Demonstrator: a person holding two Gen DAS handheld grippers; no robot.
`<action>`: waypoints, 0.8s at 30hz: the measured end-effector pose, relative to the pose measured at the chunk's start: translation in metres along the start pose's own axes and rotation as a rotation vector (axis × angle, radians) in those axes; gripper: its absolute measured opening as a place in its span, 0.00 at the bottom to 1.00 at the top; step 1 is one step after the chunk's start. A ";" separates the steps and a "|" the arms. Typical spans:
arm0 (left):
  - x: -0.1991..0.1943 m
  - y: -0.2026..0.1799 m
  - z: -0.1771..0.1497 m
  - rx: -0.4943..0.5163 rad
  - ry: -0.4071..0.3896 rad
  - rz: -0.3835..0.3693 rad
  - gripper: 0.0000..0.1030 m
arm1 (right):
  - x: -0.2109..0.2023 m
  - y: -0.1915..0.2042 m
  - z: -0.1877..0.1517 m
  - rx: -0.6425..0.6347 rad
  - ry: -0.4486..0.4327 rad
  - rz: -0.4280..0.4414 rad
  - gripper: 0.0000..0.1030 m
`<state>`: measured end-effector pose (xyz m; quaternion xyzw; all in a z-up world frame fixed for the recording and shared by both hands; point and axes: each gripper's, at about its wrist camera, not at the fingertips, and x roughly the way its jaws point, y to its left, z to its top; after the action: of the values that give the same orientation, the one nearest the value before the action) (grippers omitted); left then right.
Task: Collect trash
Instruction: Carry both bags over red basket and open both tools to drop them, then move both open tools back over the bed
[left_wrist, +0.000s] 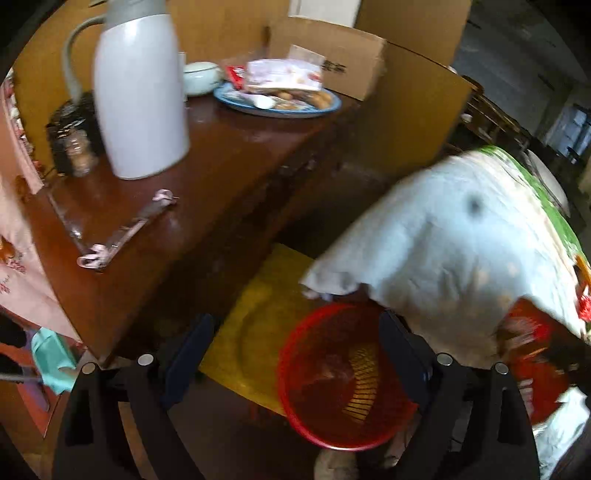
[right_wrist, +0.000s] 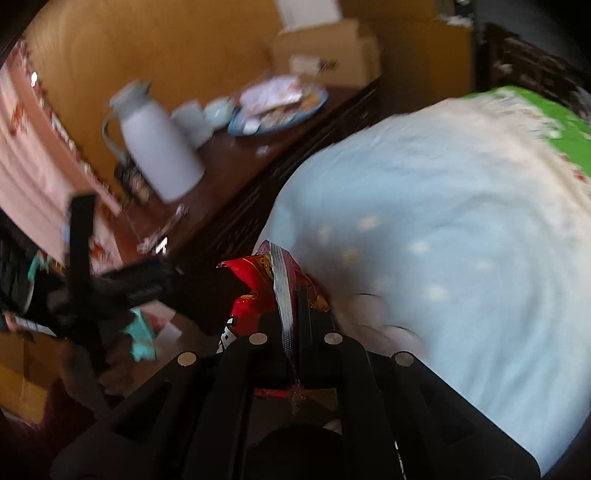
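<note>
Nearest me, my right gripper (right_wrist: 291, 295) is pinched on a red snack wrapper (right_wrist: 273, 284), its long axis running up and away between the fingers, torn silver edge pointing forward. My left gripper (left_wrist: 295, 332) stands wide with nothing in it, above the red mesh basket (left_wrist: 343, 376), which sits upright on a yellow stool (left_wrist: 258, 314). Farther off, a clear pink-ended wrapper (left_wrist: 125, 229) lies slantwise on the wooden table (left_wrist: 229, 177), near the white thermos (left_wrist: 140, 92).
</note>
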<state>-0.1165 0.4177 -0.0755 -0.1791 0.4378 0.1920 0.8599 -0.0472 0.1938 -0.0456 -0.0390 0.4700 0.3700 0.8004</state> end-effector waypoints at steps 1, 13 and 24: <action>-0.001 0.005 0.001 -0.001 0.001 0.007 0.87 | 0.015 0.004 0.003 -0.010 0.024 0.006 0.12; -0.005 -0.020 -0.001 0.083 -0.012 0.003 0.87 | -0.006 -0.014 0.017 0.026 -0.055 0.016 0.35; -0.052 -0.116 -0.016 0.254 -0.060 -0.086 0.90 | -0.129 -0.083 -0.024 0.129 -0.296 -0.183 0.49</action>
<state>-0.0995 0.3010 -0.0255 -0.0817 0.4247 0.1035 0.8957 -0.0490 0.0526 0.0186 0.0248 0.3642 0.2662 0.8921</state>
